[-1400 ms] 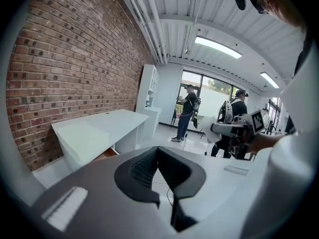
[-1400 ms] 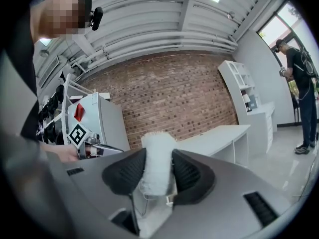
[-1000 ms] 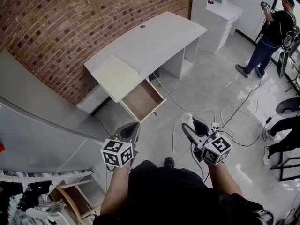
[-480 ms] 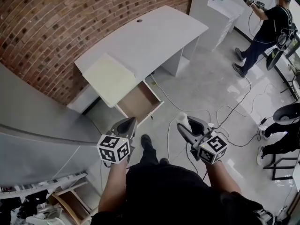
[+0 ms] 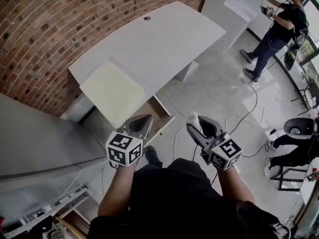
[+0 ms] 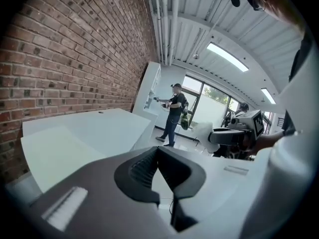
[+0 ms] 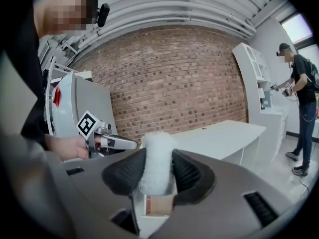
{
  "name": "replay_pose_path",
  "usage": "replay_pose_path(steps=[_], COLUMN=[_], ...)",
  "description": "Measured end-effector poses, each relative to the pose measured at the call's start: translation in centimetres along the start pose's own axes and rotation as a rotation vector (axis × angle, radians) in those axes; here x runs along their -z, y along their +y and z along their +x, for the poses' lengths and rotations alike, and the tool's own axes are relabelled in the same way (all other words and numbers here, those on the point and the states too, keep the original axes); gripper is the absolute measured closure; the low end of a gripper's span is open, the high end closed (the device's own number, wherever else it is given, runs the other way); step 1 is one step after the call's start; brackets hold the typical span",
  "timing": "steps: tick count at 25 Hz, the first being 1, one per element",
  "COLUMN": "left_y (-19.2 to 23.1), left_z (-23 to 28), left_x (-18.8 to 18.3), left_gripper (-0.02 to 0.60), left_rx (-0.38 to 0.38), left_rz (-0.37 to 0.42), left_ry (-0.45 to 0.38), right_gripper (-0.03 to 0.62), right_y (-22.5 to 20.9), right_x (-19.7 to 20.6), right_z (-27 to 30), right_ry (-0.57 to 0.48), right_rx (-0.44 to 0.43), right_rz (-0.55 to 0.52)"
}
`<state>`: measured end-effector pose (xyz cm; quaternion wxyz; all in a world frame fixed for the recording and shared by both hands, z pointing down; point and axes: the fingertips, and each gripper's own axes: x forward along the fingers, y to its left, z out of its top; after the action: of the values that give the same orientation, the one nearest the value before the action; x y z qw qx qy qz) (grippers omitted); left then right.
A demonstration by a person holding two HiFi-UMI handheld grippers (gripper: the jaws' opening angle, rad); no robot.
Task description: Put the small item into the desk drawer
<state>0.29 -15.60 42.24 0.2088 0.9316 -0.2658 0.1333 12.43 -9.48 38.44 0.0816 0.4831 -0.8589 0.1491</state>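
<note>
A white desk (image 5: 149, 44) stands against the brick wall, and its wood-lined drawer (image 5: 158, 112) is pulled open below the front edge. My right gripper (image 5: 196, 122) is shut on a small white fuzzy item (image 5: 192, 117), in the air just right of the drawer. In the right gripper view the item (image 7: 158, 148) stands upright between the pads of that gripper (image 7: 158, 171), with the drawer (image 7: 158, 204) showing under it. My left gripper (image 5: 145, 119) hovers over the drawer's near corner. In its own view the left gripper (image 6: 158, 152) has its jaws together and nothing between them.
A cream panel (image 5: 112, 91) lies on the desk's left end. A grey slanted surface (image 5: 40, 133) fills the left. Cables (image 5: 249, 118) trail over the floor at the right. A person (image 5: 279, 24) stands by a white cabinet (image 5: 234, 4) at the far right.
The person holding the grippers has stepped toward the desk, so the desk and drawer are nearer. Both grippers now sit at the drawer's edge. The right grip on the white item is unchanged.
</note>
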Motion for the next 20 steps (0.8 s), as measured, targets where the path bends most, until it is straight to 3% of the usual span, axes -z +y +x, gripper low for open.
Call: replay_pose_path(steps=[6, 9, 20], left_y=[2.8, 3.5, 2.8], left_z=[1.3, 2.1, 4.7], left_x=[-0.7, -0.4, 4.5], left_gripper=[0.569, 0.569, 0.569], left_rx=[-0.041, -0.068, -0.062], left_rz=[-0.018, -0.062, -0.151], left_ry=[0.023, 0.025, 0.105], right_gripper=[0.437, 0.437, 0.437], right_y=[-0.8, -1.6, -1.8], right_x=[0.8, 1.6, 6.3], right_z=[2.9, 4.1, 6.5], right_ry=[0.035, 0.065, 0.169], right_rx=[-0.050, -0.088, -0.177], right_rz=[0.022, 0.037, 0.076])
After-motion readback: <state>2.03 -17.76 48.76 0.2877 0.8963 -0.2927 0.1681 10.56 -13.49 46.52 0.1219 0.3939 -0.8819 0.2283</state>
